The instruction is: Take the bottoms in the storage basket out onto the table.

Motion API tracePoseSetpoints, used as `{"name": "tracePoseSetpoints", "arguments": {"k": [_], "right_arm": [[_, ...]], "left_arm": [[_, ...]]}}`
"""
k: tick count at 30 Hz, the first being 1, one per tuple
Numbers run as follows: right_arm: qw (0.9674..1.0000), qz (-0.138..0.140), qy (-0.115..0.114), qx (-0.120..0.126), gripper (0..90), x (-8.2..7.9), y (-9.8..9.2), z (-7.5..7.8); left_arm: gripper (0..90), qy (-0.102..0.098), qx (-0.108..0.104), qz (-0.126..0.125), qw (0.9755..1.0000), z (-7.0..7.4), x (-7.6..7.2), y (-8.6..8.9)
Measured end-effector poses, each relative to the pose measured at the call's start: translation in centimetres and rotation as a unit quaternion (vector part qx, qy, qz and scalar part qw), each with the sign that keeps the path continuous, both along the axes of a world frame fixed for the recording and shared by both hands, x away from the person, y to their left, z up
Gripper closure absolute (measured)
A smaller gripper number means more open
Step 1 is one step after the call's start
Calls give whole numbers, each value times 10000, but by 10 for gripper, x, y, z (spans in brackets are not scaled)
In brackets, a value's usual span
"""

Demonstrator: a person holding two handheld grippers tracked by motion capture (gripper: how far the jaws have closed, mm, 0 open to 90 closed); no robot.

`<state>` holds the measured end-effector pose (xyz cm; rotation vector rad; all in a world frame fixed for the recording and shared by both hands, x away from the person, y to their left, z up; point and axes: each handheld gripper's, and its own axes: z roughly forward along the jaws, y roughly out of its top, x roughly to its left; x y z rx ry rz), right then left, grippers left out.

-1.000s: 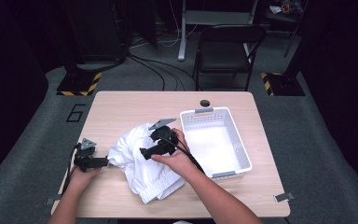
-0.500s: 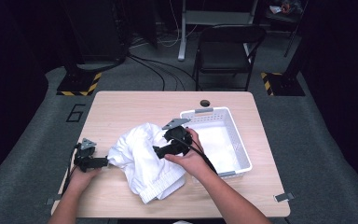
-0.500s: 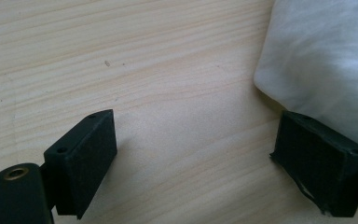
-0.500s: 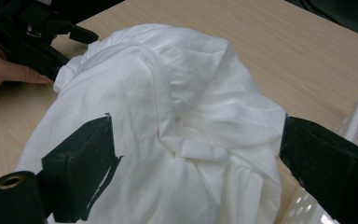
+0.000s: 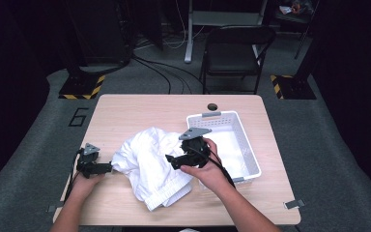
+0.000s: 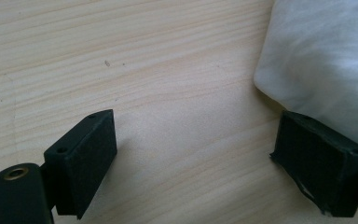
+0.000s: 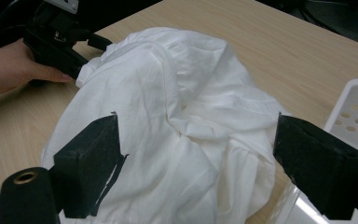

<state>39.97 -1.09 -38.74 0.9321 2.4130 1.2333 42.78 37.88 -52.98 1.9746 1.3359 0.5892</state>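
Table (image 5: 125,108): light wood, fine straight grain, matt, rectangular with a small dark round hole (image 5: 212,107) near the far edge.

Cloth (image 5: 149,162): white woven fabric, thin and soft, heaped in loose crumpled folds at the middle of the table. A thicker hemmed band runs along its near edge. In my right gripper view (image 7: 177,121) the folds rise to a rounded hump with deep creases, and the surface looks smooth and slightly sheer. The cloth lies on the table between my two grippers, its right side just beside the basket.

Basket (image 5: 249,145): white plastic, rectangular, low walls pierced with rows of small round holes, grey tabs at the near and far rims. It stands at the right of the table.

Left gripper (image 5: 107,168): black, blocky, grey three-cornered plate on top, cable trailing to my left. It lies low at the cloth's left edge, held by my left hand (image 5: 84,182). In its own view (image 6: 196,154) my fingers are spread wide over bare wood, pinching nothing; the right pad sits against the edge of the cloth.

Right gripper (image 5: 170,160): black, same plate on top, held in my right hand (image 5: 210,169) above the cloth's right side. In its own view (image 7: 196,163) my fingers are spread wide apart, raised over the hump, gripping nothing. Pads are flat, square, matt black.
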Motion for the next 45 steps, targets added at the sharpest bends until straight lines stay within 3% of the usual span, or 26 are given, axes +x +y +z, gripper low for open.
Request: {"name": "tracePoseSetpoints", "arguments": {"k": [4,9,27,45], "right_arm": [[9998,-24,-133,-132,143,-5,-5,1],[9999,-136,-83,-35,146,-7,-17,0],[9972,-706,-195,127,170,-7,-88,-11],[9871,-1534,-227,411,215,-4,-150,-23]], "left_arm": [[126,11,5,-9,10000,0,0,0],[126,-1,5,-1,10000,0,0,0],[126,-6,6,4,10000,0,0,0],[127,-5,5,6,10000,0,0,0]]}}
